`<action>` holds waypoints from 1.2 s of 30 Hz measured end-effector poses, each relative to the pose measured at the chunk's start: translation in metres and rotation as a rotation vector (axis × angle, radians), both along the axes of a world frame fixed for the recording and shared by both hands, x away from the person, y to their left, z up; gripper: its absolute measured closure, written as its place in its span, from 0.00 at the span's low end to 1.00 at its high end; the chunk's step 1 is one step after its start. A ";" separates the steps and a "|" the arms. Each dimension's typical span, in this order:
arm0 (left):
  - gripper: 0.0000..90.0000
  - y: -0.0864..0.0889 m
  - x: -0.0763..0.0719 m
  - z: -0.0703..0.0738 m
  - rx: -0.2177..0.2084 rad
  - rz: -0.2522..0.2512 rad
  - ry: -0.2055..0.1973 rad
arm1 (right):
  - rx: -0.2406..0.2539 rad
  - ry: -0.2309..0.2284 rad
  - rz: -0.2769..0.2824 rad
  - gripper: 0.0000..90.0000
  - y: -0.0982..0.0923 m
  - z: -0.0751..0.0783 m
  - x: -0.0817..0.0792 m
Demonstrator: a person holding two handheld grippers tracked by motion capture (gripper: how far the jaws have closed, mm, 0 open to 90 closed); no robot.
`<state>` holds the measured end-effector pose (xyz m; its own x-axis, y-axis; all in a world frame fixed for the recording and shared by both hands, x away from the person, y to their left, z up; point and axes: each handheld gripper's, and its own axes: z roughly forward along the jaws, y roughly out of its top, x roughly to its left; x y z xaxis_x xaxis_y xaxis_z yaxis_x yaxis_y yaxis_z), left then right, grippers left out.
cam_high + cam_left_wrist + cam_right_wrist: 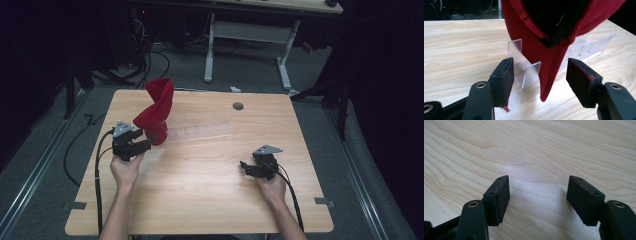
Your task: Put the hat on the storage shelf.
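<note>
A red cap point(156, 107) hangs upright on a clear acrylic stand point(200, 132) at the left of the wooden table point(210, 200). My left gripper point(147, 142) sits just in front of the cap's lower end. In the left gripper view the cap's brim point(549, 75) hangs between the jaws of the left gripper point(541, 66) with a gap on each side, so it is open. Clear plates of the stand point(531, 73) rise behind the brim. My right gripper point(246, 167) rests at the table's right. In its own view the right gripper point(537, 187) is open over bare wood.
A round grey grommet point(238, 106) sits in the tabletop near the far edge. Beyond the table stands a white desk frame point(210, 50), with cables on the floor at the far left point(145, 60). Black drapes close off both sides.
</note>
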<state>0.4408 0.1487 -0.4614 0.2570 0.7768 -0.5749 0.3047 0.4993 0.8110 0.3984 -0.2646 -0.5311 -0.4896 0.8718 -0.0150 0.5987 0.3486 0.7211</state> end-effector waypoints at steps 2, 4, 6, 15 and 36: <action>0.44 0.003 -0.002 0.001 -0.008 0.006 0.000 | 0.001 0.000 0.000 0.39 0.000 0.000 0.000; 0.43 0.005 -0.005 0.001 -0.017 0.009 -0.002 | 0.000 0.000 -0.001 0.39 0.000 0.000 0.000; 0.43 0.007 -0.008 0.002 -0.023 0.009 0.001 | 0.000 0.001 0.000 0.39 0.000 0.000 0.000; 0.42 0.008 -0.017 0.007 0.002 -0.001 -0.006 | 0.001 0.000 -0.001 0.39 0.000 0.000 0.000; 0.41 0.019 -0.049 0.009 -0.059 -0.008 -0.019 | 0.000 -0.002 -0.002 0.39 0.000 0.000 0.000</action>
